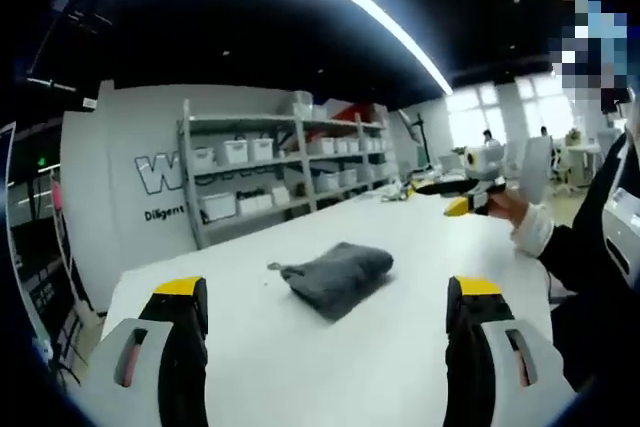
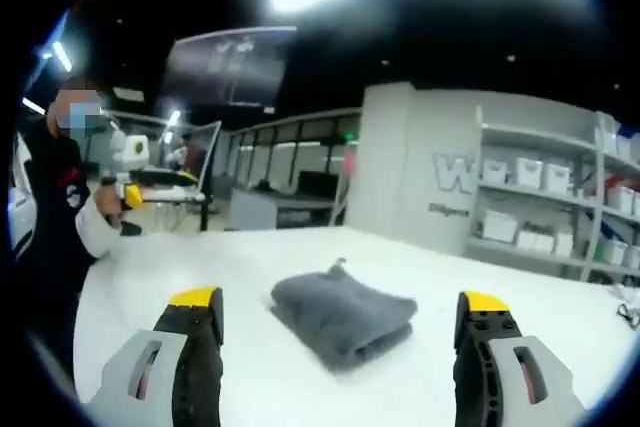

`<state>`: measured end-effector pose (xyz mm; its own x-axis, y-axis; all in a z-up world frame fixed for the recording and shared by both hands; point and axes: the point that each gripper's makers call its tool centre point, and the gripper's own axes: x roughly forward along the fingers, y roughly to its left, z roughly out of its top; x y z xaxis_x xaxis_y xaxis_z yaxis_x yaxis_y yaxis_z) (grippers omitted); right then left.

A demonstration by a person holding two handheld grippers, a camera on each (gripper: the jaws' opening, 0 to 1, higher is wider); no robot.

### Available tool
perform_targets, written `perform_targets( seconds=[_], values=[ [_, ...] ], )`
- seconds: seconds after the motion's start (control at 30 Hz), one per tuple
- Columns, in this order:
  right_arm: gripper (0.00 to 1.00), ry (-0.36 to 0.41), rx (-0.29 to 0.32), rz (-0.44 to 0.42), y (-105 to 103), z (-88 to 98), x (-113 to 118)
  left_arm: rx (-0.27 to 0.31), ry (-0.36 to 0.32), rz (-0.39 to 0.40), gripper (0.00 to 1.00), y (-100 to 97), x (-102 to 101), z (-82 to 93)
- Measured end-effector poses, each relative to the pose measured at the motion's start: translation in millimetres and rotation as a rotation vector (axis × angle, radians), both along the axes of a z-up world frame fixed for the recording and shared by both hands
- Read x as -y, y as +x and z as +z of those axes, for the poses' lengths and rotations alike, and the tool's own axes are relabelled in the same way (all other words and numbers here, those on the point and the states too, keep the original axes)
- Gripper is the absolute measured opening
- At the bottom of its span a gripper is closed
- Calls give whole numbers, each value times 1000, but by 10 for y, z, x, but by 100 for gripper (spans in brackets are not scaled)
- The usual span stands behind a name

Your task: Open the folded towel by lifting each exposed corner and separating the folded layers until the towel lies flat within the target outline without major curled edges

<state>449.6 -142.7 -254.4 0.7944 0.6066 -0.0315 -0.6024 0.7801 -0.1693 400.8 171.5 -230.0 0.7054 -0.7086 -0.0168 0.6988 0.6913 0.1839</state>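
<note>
Fingers spread wide on both the left gripper (image 1: pixel 328 312) and right gripper (image 2: pixel 340 327), holding nothing. The folded grey towel (image 1: pixel 335 277) lies on the white table (image 1: pixel 400 367) ahead. Best pinch only the top corner layer.

Both cams low over table (image 1: pixel 400 247), opposite sides, sharing towel (image 1: pixel 335 277).
</note>
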Motion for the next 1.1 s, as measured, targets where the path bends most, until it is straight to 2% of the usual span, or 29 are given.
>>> perform_targets(
  seconds=[0.1,0.2,0.23,0.33,0.43,0.63,0.73,0.8,0.87,0.9,0.97,1.1],
  values=[
    [94,6,28,1,63,6,-28,-34,-11,-13,98,48,-7,-78],
    [94,25,55,17,130,-10,-76,-37,-15,-23,98,144,-18,-171],
    [94,23,56,25,153,-40,-102,-67,-10,-17,98,194,-36,-252],
    [96,-40,60,17,192,-125,-132,-63,-7,-12,98,240,-63,-315],
    [96,-47,81,21,210,-132,-154,-34,22,12,99,241,-105,-308],
    [96,36,55,24,268,-173,-157,-4,-44,17,99,236,-108,-200],
    [96,79,93,0,304,-123,-168,10,-52,35,99,247,-127,-185],
    [96,100,97,-5,334,-152,-208,8,-51,50,97,259,-140,-198],
    [97,95,86,-3,372,-205,-248,34,-60,89,96,291,-183,-164],
    [97,66,62,-6,411,-292,-274,40,-55,94,96,286,-179,-165],
    [97,9,59,-15,472,-377,-282,38,-44,98,96,303,-185,-186],
    [96,22,41,-26,558,-468,-248,14,-38,94,97,310,-181,-241]
  ],
)
